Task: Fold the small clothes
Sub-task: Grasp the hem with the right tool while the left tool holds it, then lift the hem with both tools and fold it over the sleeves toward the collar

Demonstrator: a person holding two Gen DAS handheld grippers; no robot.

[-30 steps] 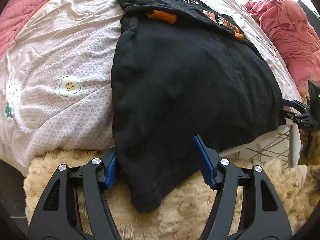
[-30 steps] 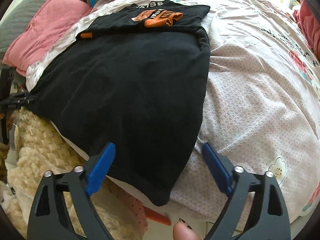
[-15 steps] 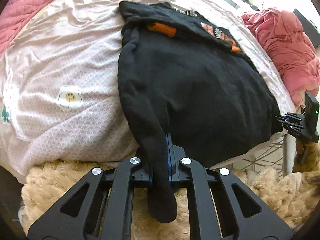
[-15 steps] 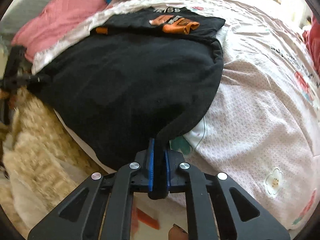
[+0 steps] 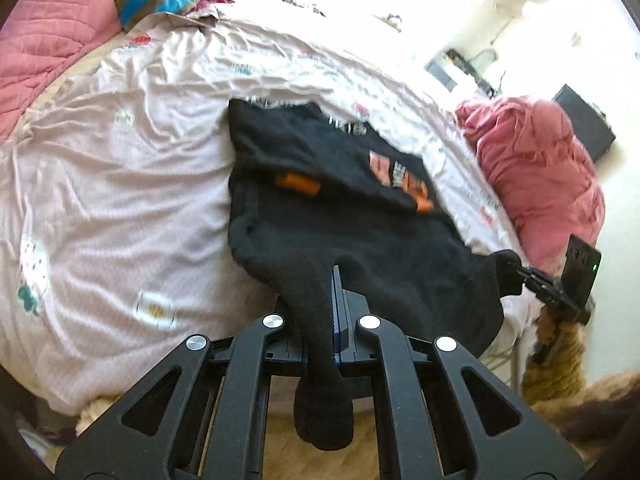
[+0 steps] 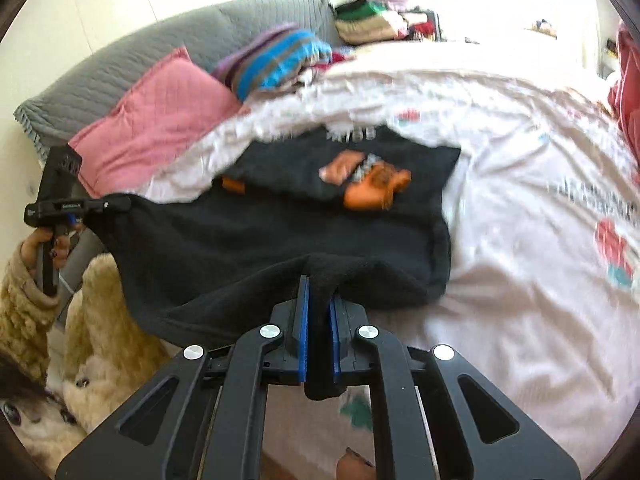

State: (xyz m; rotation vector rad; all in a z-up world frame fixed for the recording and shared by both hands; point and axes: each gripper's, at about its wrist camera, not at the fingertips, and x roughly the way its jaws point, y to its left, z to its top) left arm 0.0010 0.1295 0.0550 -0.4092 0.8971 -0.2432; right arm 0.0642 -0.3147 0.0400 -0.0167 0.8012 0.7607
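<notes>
A black garment (image 5: pixel 352 236) (image 6: pixel 248 240) with orange print lies across the pale floral bedspread (image 5: pixel 120 184) (image 6: pixel 540 208), its far part folded over. My left gripper (image 5: pixel 329 280) is shut on the near left corner of its hem, which hangs down between the arms. My right gripper (image 6: pixel 318 284) is shut on the near right corner. Both corners are lifted off the bed, with the hem stretched between them. The right gripper (image 5: pixel 516 270) shows at the right edge of the left wrist view, and the left gripper (image 6: pixel 120 202) at the left edge of the right wrist view.
A pink pillow (image 6: pixel 156 116) and a striped blanket (image 6: pixel 276 60) lie at the head of the bed. A crumpled pink cover (image 5: pixel 536 172) sits on the far right side. A person's fluffy tan sleeve (image 6: pixel 24 300) and a cream fleece (image 6: pixel 108 328) are at the near bed edge.
Both grippers went from open around the hem's corners to shut on them. They have since risen and carried the near hem up and toward the folded top.
</notes>
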